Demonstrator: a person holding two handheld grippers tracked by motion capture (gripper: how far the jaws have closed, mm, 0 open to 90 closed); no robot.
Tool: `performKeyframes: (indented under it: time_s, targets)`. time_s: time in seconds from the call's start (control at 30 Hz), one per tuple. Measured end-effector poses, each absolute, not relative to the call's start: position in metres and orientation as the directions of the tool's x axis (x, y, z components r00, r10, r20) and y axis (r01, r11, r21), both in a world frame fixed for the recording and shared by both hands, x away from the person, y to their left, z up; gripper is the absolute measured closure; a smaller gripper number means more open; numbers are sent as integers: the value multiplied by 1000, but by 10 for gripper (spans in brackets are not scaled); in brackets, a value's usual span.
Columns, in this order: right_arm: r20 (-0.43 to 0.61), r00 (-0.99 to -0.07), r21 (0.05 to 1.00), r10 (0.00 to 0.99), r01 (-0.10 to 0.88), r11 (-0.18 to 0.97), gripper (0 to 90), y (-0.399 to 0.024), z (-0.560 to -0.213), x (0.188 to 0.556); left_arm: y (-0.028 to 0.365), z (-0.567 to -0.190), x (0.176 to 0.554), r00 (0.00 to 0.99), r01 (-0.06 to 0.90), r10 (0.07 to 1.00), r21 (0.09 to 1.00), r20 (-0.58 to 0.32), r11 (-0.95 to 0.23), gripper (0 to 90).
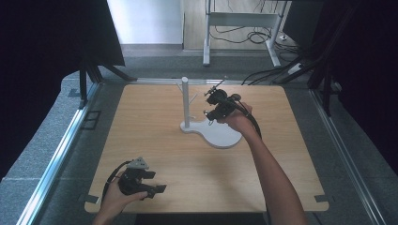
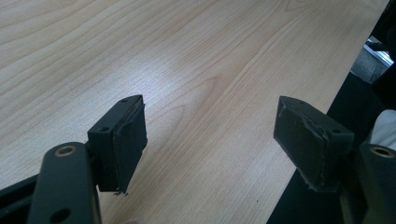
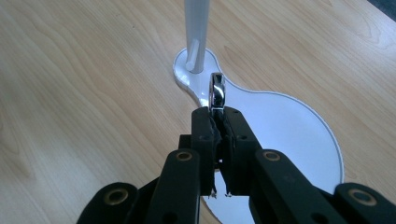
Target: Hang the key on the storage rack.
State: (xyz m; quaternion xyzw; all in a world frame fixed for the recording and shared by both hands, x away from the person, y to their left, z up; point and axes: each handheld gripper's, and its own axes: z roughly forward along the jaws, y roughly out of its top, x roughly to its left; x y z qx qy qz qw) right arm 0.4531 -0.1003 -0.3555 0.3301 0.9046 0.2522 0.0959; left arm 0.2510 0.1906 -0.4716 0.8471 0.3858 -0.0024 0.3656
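Observation:
A white stand has a tall post (image 1: 185,101) with thin side pegs and a flat curved base (image 1: 220,133) at the middle back of the wooden table (image 1: 155,140). My right gripper (image 1: 208,108) hovers just right of the post, over the base. In the right gripper view it (image 3: 218,116) is shut on a shiny metal ring (image 3: 217,92) that sticks up edge-on past the tips, short of the post (image 3: 196,32) and a low peg (image 3: 191,55). My left gripper (image 1: 157,182) rests near the front left edge, open, with only bare wood between its pads (image 2: 128,144).
The table's front edge drops off just right of the left gripper's jaw (image 2: 308,196). An aluminium rail (image 1: 61,150) runs along the left side. A white frame (image 1: 241,21) and floor cables (image 1: 263,75) lie beyond the far edge.

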Motion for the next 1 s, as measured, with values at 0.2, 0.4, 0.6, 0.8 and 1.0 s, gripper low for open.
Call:
performKeyframes:
  time_s: [0.2, 0.4, 0.6, 0.8, 1.0]
  targets:
    - [4, -749, 519, 663, 568, 639, 840, -101, -361, 463, 192, -470, 250, 704, 653, 650, 622, -286, -432, 260]
    - [6, -737, 525, 676, 578, 625, 840, -101, -361, 472, 193, -470, 251, 701, 655, 653, 621, -287, -431, 260]
    - [2, -729, 519, 685, 586, 622, 840, -99, -361, 481, 194, -469, 250, 701, 653, 652, 627, -289, -424, 260]
    - [-19, -732, 527, 681, 572, 629, 840, -92, -359, 486, 196, -468, 250, 698, 653, 656, 632, -288, -418, 260]
    - [-21, -727, 530, 686, 574, 624, 840, -85, -356, 493, 195, -468, 250, 700, 651, 654, 631, -285, -422, 260]
